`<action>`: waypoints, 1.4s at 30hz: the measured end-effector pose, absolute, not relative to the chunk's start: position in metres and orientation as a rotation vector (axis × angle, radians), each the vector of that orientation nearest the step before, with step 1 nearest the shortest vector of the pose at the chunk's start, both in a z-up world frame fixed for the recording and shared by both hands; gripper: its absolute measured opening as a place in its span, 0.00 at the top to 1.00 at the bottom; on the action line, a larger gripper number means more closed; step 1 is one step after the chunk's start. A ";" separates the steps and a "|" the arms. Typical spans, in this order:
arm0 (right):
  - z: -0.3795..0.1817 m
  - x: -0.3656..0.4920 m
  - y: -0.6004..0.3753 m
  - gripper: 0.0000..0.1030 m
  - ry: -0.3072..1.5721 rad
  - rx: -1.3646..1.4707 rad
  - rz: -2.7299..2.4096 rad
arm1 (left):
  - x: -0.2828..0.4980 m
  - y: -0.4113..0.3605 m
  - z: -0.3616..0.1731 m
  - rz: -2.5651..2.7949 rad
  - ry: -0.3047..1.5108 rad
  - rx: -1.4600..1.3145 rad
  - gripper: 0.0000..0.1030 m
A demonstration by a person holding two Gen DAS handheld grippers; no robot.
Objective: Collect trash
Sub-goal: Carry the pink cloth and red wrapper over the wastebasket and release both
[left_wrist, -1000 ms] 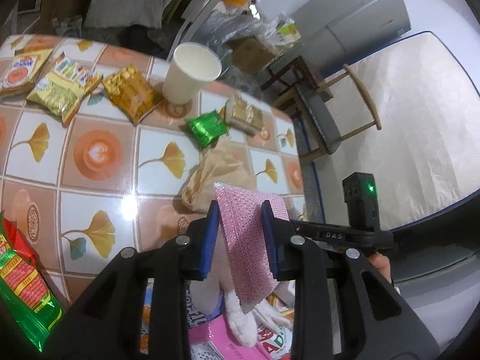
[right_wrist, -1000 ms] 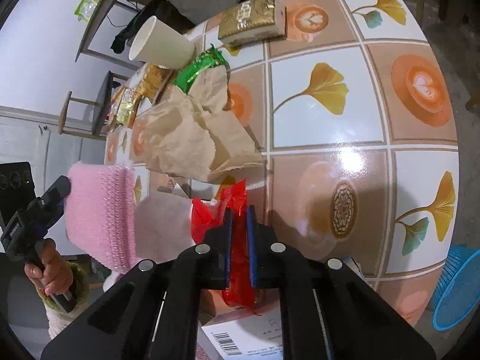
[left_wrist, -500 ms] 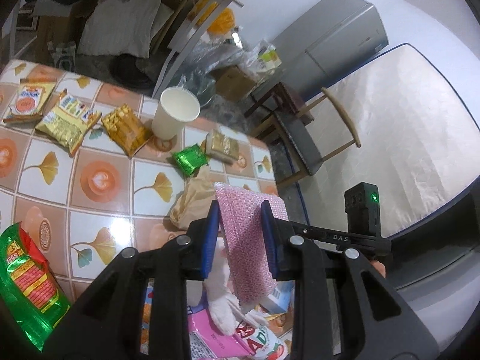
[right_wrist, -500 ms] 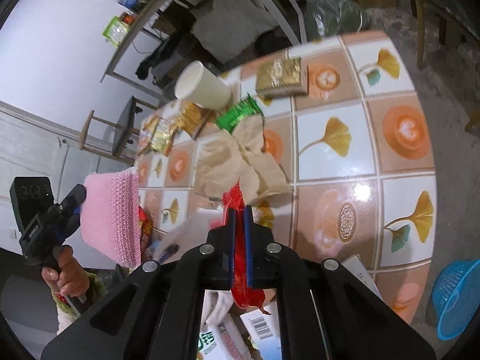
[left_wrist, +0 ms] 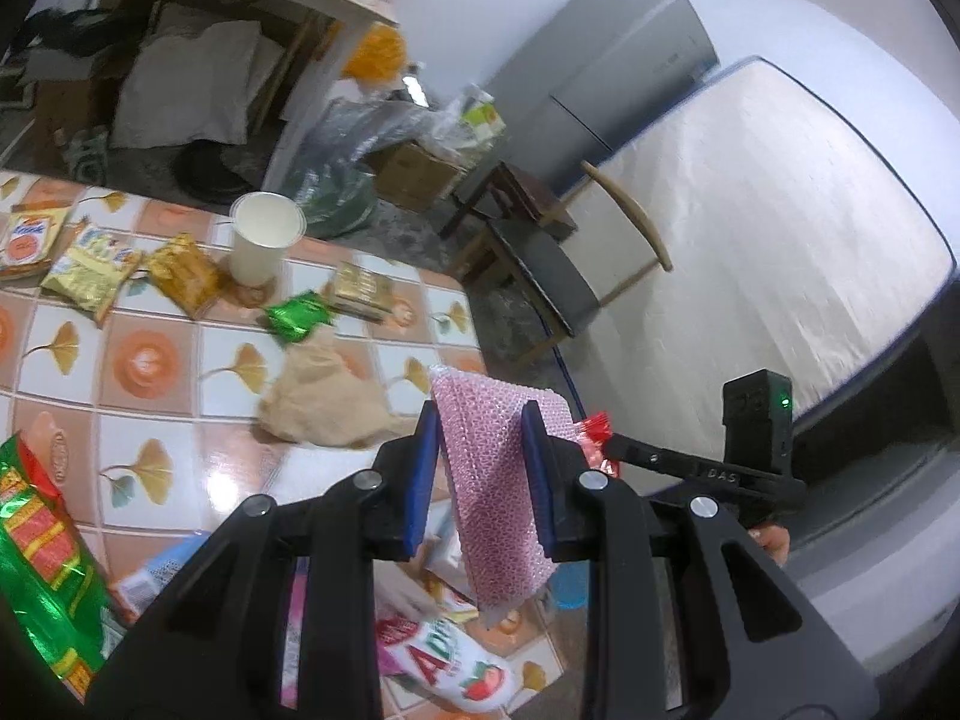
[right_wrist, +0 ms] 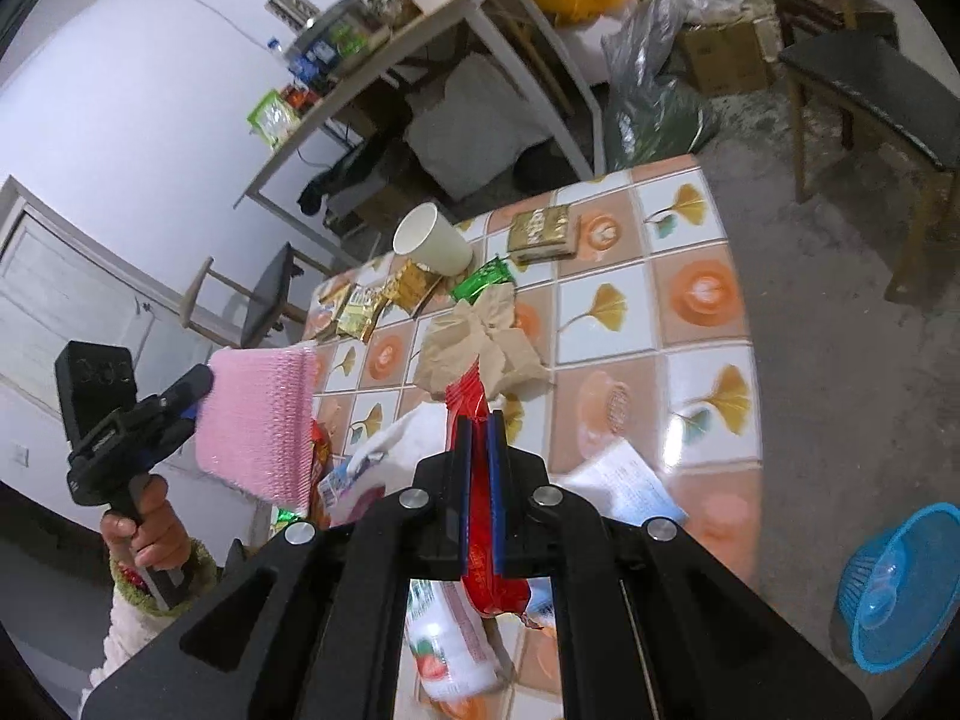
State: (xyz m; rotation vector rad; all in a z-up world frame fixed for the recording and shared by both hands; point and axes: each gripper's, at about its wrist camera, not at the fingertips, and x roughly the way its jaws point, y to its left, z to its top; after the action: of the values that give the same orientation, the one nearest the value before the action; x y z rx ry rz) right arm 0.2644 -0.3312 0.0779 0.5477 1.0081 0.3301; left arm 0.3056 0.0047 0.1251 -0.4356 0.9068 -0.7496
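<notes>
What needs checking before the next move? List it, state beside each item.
1. Right tongs shut on the red wrapper: ok.
2. Left tongs clamping the pink sponge cloth: ok.
3. Wrapper lifted off the tiled table: ok, it hangs free.
4. Blue basket on the floor unobstructed: ok; whether it is the trash bin, cannot tell.
5. Table cleared: not ok; paper cup, crumpled brown paper and green wrapper remain.
</notes>
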 end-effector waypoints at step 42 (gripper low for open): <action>-0.173 -0.071 -0.710 0.67 0.857 1.157 -0.567 | 0.113 -0.567 -0.122 -1.090 1.403 0.260 0.51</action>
State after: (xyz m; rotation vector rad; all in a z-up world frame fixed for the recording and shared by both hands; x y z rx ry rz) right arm -0.0709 -0.7096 -0.1726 1.1565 0.8571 -0.5673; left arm 0.1128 -0.5673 -0.1215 0.2604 1.4029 -1.0901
